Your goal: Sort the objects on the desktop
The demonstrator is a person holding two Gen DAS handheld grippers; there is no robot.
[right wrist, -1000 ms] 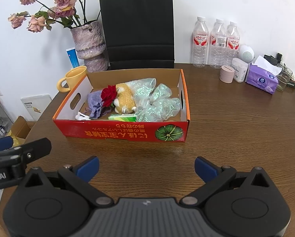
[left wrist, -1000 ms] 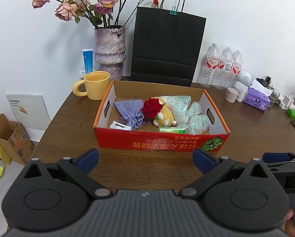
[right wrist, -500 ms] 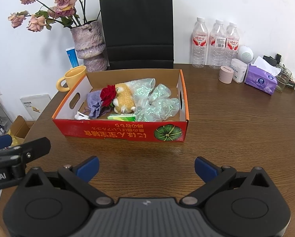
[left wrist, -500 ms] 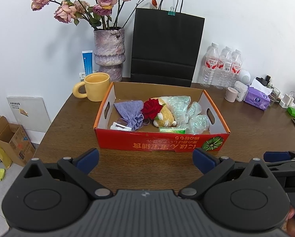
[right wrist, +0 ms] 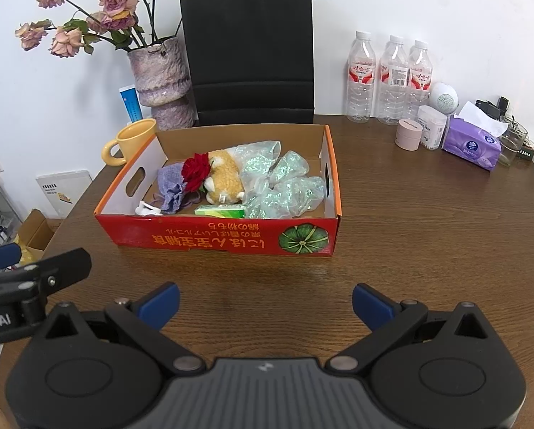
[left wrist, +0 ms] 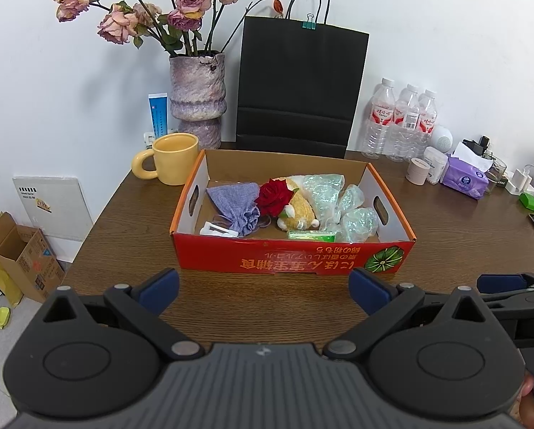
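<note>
A red cardboard box [left wrist: 292, 257] [right wrist: 224, 241] stands in the middle of the brown table. Inside lie a purple pouch [left wrist: 240, 203] [right wrist: 170, 187], a red rose [left wrist: 274, 195] [right wrist: 196, 171], a yellow plush toy [left wrist: 300, 211] [right wrist: 225, 178], crumpled clear bags [left wrist: 342, 207] [right wrist: 281, 186], a green packet [left wrist: 311, 236] [right wrist: 221, 211] and a small white piece [left wrist: 216, 229] [right wrist: 147, 209]. My left gripper [left wrist: 265, 287] hovers open in front of the box, holding nothing. My right gripper [right wrist: 265, 304] is open too, near the front edge and slightly right of the box.
Behind the box stand a yellow mug [left wrist: 172, 162], a vase of dried roses [left wrist: 197, 96], a black paper bag [left wrist: 299, 89] and three water bottles [left wrist: 402, 121]. A purple tissue pack [right wrist: 472, 146] and small jars [right wrist: 408, 135] sit at the back right. Cardboard boxes [left wrist: 20, 255] lie on the floor, left.
Both views have shifted only slightly; the box and its contents stay put and both grippers remain open.
</note>
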